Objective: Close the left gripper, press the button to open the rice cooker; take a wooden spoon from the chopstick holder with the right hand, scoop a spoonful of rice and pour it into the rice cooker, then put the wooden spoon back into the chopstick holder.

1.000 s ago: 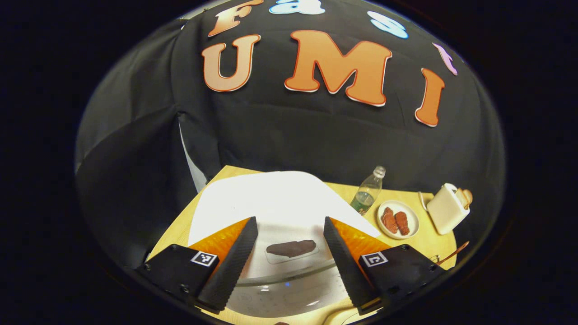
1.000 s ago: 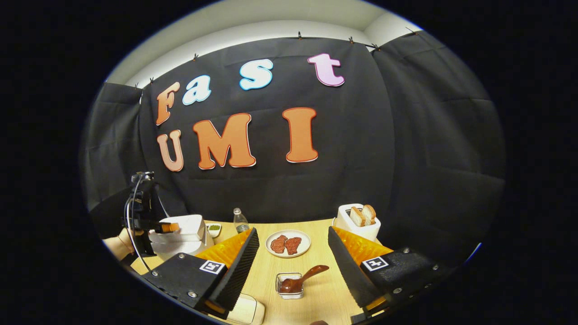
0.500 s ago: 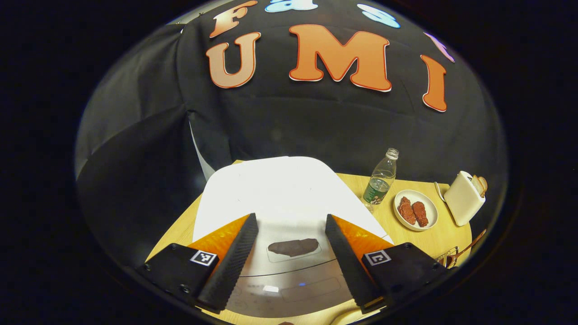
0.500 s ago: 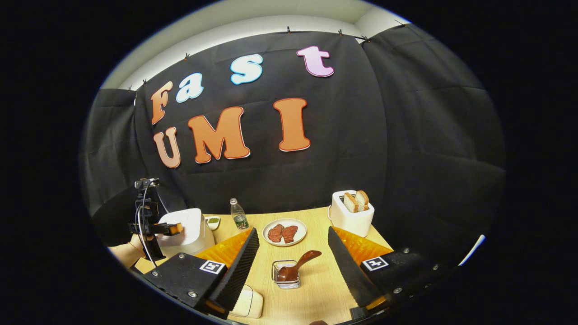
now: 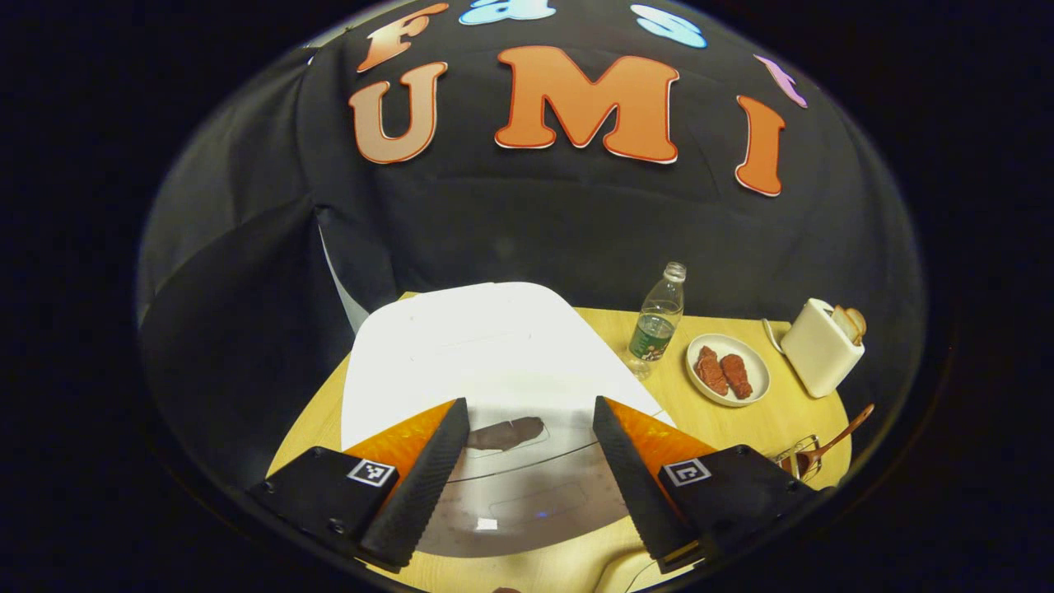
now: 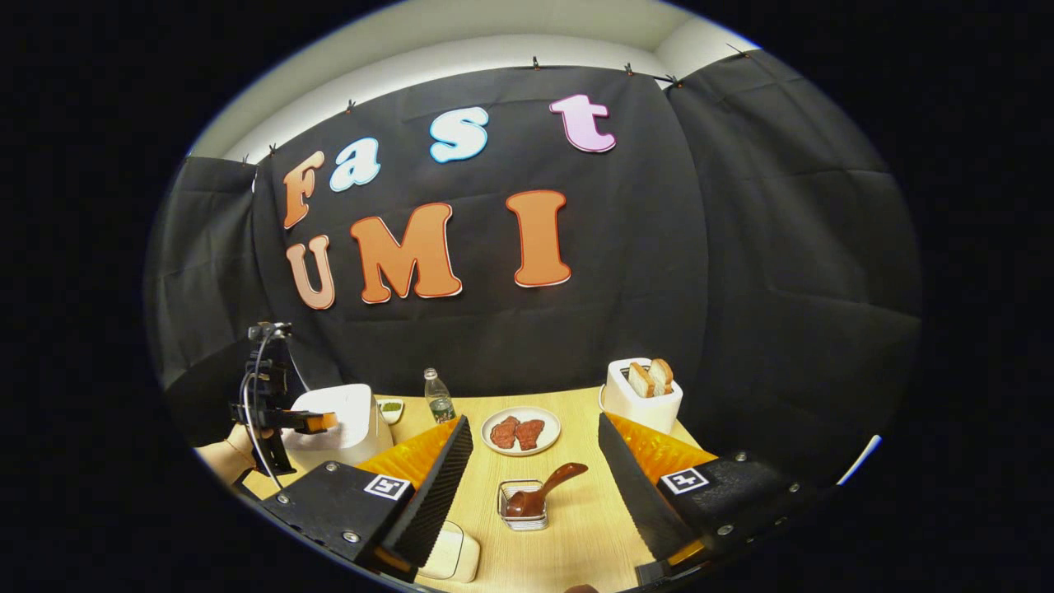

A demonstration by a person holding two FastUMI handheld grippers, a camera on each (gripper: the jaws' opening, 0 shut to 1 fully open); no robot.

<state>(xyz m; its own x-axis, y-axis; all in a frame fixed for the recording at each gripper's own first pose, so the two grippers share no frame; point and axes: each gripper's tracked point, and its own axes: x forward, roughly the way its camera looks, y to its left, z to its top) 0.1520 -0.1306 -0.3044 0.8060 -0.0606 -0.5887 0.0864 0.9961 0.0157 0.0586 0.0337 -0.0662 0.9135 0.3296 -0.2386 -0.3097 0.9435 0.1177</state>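
The white rice cooker (image 5: 478, 354) stands with its lid down right in front of my left gripper (image 5: 531, 461). That gripper is open, its fingers spread over the cooker's front, and the dark button (image 5: 502, 434) lies between them, nearer the left finger. My right gripper (image 6: 531, 486) is also open and holds nothing. Ahead of it, between the fingers, the wooden spoon (image 6: 547, 486) leans in the small wire chopstick holder (image 6: 520, 517). In the right gripper view the rice cooker (image 6: 342, 420) sits far left, with the left gripper (image 6: 317, 422) and a hand (image 6: 222, 453) at it.
On the wooden table (image 6: 576, 543) stand a water bottle (image 6: 439, 398), a plate of meat (image 6: 520, 430) and a white toaster with bread (image 6: 645, 395). A small green dish (image 6: 391, 407) sits by the cooker. A cream box (image 6: 451, 553) lies near my right gripper's left finger.
My left gripper has drawn back a little from the cooker, and the button now sits further left between the fingers. The right gripper has only wobbled. Both stay open.
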